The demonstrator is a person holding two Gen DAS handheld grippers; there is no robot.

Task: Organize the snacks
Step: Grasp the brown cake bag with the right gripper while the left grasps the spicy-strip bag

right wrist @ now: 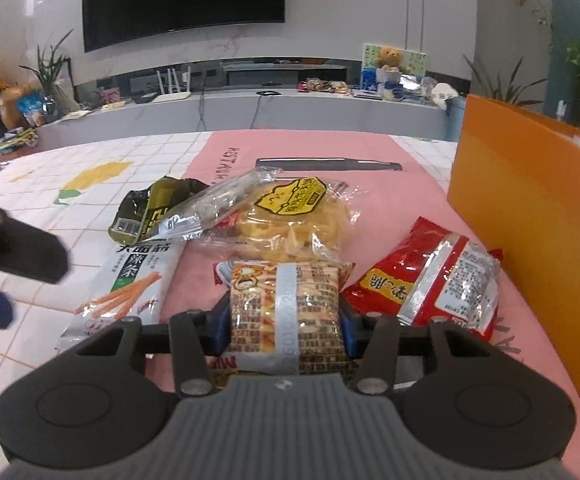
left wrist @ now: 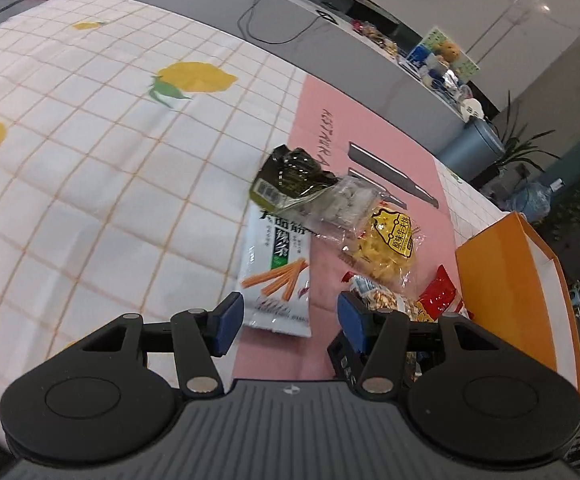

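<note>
Several snack packs lie in a heap on a pink mat [right wrist: 370,184]. My right gripper [right wrist: 285,320] is shut on an orange-printed cracker pack [right wrist: 285,296], its blue pads pressed on both sides. Beside it lie a red pack [right wrist: 430,280], a yellow noodle-snack bag [right wrist: 290,220], a clear wrapped bar [right wrist: 209,204], a dark green pack [right wrist: 149,208] and a white strip-snack bag [right wrist: 129,284]. My left gripper [left wrist: 290,320] is open and empty, hovering over the near end of the white bag [left wrist: 277,268]. The cracker pack shows by its right finger [left wrist: 386,300].
An orange box [right wrist: 530,220] stands open at the right of the mat, also in the left wrist view [left wrist: 506,280]. A lemon-print checked cloth [left wrist: 89,160] covers the table to the left. A grey TV bench with clutter runs behind.
</note>
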